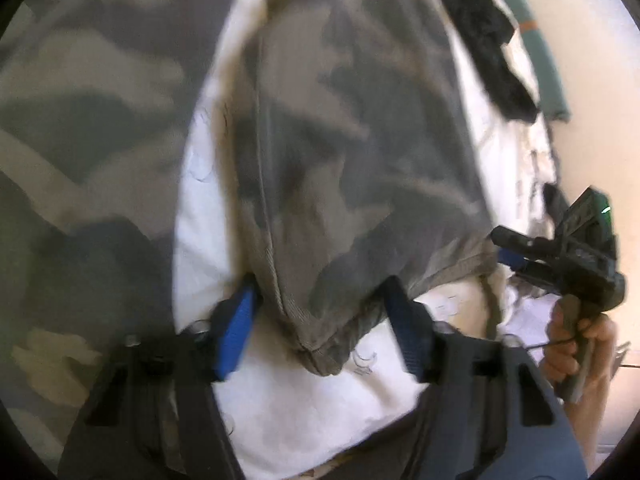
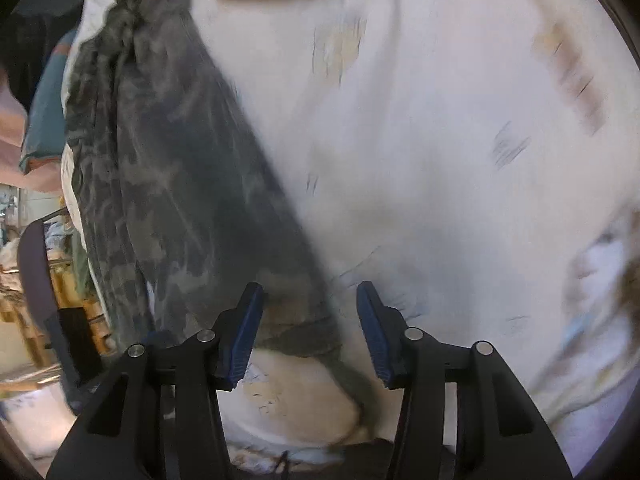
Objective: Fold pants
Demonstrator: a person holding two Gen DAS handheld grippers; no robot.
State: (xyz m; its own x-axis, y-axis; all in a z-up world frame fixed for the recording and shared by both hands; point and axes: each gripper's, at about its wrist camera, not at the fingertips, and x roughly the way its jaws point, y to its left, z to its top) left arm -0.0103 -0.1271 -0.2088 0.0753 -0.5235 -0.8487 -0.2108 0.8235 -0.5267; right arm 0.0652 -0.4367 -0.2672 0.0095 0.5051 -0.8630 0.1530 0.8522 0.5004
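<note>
From the left wrist, the left gripper [image 1: 320,304] stood apart astride the camouflage pants [image 1: 352,152] hem on the white bedsheet [image 1: 208,216]. From the right wrist, the right gripper [image 2: 310,312] gaped over the hem corner; smoothing that edge flat seemed wise.

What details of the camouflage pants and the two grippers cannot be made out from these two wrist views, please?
- Camouflage pants: full outline cut off by the left wrist view's edges; motion blur smears the folds.
- Right gripper: in the left wrist view, its pads are blurred and partly behind the waistband.
- White bedding: print unreadable in the right wrist view, blurred.
</note>
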